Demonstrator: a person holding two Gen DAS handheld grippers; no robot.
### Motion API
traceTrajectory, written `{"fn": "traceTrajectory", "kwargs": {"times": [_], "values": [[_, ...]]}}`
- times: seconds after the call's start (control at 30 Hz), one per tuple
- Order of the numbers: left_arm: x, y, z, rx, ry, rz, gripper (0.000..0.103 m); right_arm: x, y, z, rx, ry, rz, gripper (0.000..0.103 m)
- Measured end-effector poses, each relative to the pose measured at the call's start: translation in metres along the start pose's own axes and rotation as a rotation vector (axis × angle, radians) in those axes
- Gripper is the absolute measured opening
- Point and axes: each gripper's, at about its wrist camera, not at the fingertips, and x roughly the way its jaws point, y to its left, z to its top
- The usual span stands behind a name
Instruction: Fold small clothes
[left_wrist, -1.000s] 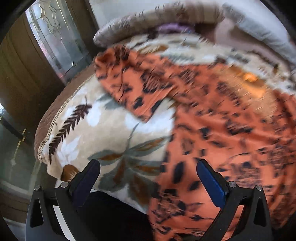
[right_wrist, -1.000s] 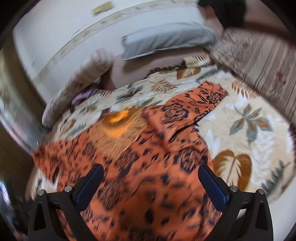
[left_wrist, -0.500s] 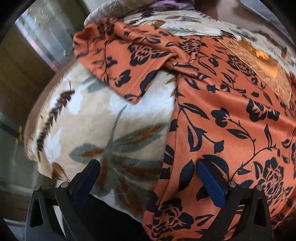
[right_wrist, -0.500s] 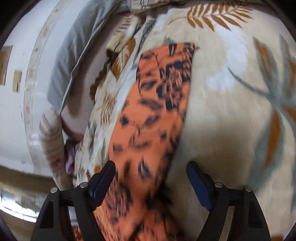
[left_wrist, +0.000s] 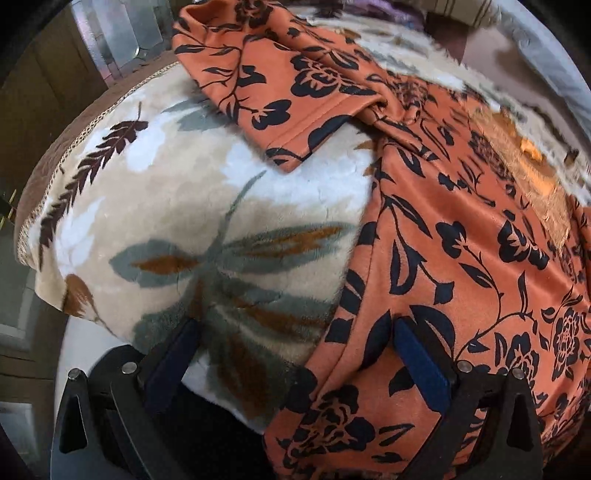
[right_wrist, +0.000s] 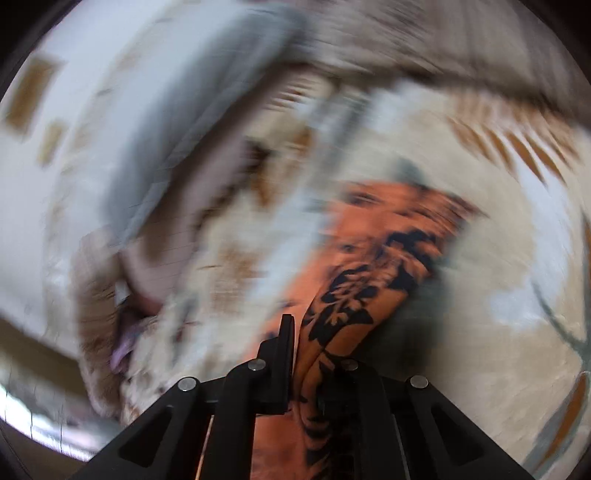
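An orange garment with a black flower print (left_wrist: 461, 229) lies spread on a cream leaf-patterned blanket (left_wrist: 192, 206). One sleeve (left_wrist: 280, 85) is folded out to the upper left. My left gripper (left_wrist: 295, 343) is open, straddling the garment's lower left side edge, with its right finger (left_wrist: 421, 362) over the cloth and its left finger over the blanket. In the blurred right wrist view, my right gripper (right_wrist: 306, 343) is shut on a bunched part of the orange garment (right_wrist: 362, 280), which stretches away from the jaws.
The blanket covers a bed whose rounded corner (left_wrist: 48, 206) drops off to the left, with a glass door (left_wrist: 110, 44) beyond. A grey pillow (right_wrist: 192, 122) and a striped cushion (right_wrist: 443, 40) lie at the far side.
My right gripper has closed on the orange garment and is moving fast, blurring its view. My left gripper has moved lower and closer to the garment's side edge, still open.
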Motion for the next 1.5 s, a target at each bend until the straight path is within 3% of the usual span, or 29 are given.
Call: {"fn": "traceTrajectory", "kwargs": {"times": [0.07,0.1,0.23,0.37,0.53,0.6,0.63,0.67,0.73,0.87,0.93,1.03,1.07,1.13,1.27,1.4,1.5], "values": [[-0.007,-0.008,0.001,0.071,-0.02,0.056,0.103,-0.018,0.044,-0.01,-0.107,-0.02,0.102,0.01],[-0.018,-0.011,0.002,0.103,-0.075,0.084,0.103,-0.024,0.064,-0.017,-0.151,-0.019,0.153,0.009],[-0.059,-0.015,0.008,0.167,-0.234,0.077,0.103,-0.028,0.137,-0.072,-0.316,0.061,0.291,0.009],[-0.083,-0.019,0.02,0.192,-0.298,0.046,0.103,-0.001,0.185,-0.134,-0.485,0.198,0.309,0.01],[-0.087,-0.031,0.032,0.174,-0.3,0.002,0.103,0.039,0.198,-0.207,-0.622,0.446,0.263,0.011],[-0.083,-0.044,0.04,0.176,-0.304,-0.005,0.103,0.046,0.193,-0.229,-0.628,0.537,0.249,0.017],[-0.083,-0.049,0.043,0.179,-0.309,-0.011,0.103,0.045,0.185,-0.238,-0.612,0.576,0.242,0.028],[-0.084,-0.055,0.046,0.181,-0.313,-0.02,0.103,0.039,0.176,-0.245,-0.59,0.608,0.239,0.046],[-0.088,-0.068,0.05,0.186,-0.318,-0.041,0.103,0.028,0.162,-0.247,-0.504,0.639,0.248,0.077],[-0.085,-0.098,0.062,0.206,-0.307,-0.087,0.103,-0.006,0.128,-0.212,-0.25,0.6,0.309,0.078],[-0.083,-0.117,0.065,0.218,-0.305,-0.098,0.103,-0.027,0.109,-0.191,-0.157,0.537,0.325,0.078],[-0.082,-0.152,0.065,0.263,-0.317,-0.092,0.103,-0.05,0.07,-0.161,-0.032,0.401,0.254,0.071],[-0.081,-0.164,0.065,0.279,-0.321,-0.087,0.103,-0.051,0.059,-0.154,0.016,0.374,0.233,0.054],[-0.078,-0.192,0.064,0.314,-0.332,-0.066,0.103,-0.046,0.032,-0.141,0.121,0.357,0.178,0.036],[-0.067,-0.242,0.062,0.37,-0.369,0.052,0.103,-0.032,0.002,-0.133,0.221,0.384,0.061,0.035],[-0.046,-0.273,0.06,0.427,-0.41,0.242,0.103,-0.016,0.005,-0.13,0.198,0.424,0.04,0.035],[-0.034,-0.27,0.062,0.436,-0.413,0.316,0.102,-0.007,0.007,-0.13,0.162,0.449,0.027,0.035]]}}
